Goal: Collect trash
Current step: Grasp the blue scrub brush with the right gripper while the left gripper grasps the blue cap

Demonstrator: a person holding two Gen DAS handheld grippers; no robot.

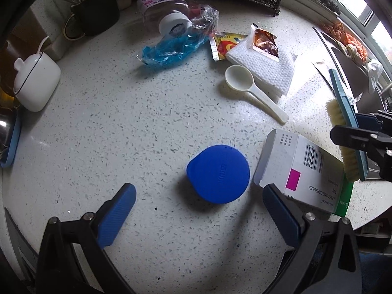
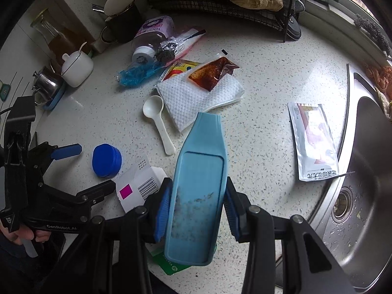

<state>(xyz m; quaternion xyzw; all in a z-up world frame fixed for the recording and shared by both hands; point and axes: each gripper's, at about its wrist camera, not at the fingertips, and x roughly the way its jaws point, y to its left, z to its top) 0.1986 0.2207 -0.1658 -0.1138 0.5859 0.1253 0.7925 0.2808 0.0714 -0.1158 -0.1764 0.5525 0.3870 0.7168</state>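
Trash lies on a speckled white counter (image 1: pixel 122 122). A blue round lid (image 1: pixel 218 174) sits between the open jaws of my left gripper (image 1: pixel 198 196), which is empty; the lid also shows in the right wrist view (image 2: pixel 106 160). A white capsule box (image 1: pixel 301 174) lies beside its right finger. My right gripper (image 2: pixel 196 210) is shut on a light blue scrub brush (image 2: pixel 198 191), bristles down, over the box (image 2: pixel 139 187). Farther back lie a white spoon (image 1: pixel 252 90), a paper towel (image 2: pixel 198 98), a brown sauce packet (image 2: pixel 213 72), a blue wrapper (image 1: pixel 171 49) and a plastic bottle (image 1: pixel 161 9).
A steel sink (image 2: pixel 367 171) is at the right with a silver pouch (image 2: pixel 313 142) near its edge. A white sugar bowl (image 1: pixel 36 83), a dark mug (image 1: pixel 95 12), a steel pot (image 2: pixel 46 83) and a wire rack (image 2: pixel 232 7) line the back and left.
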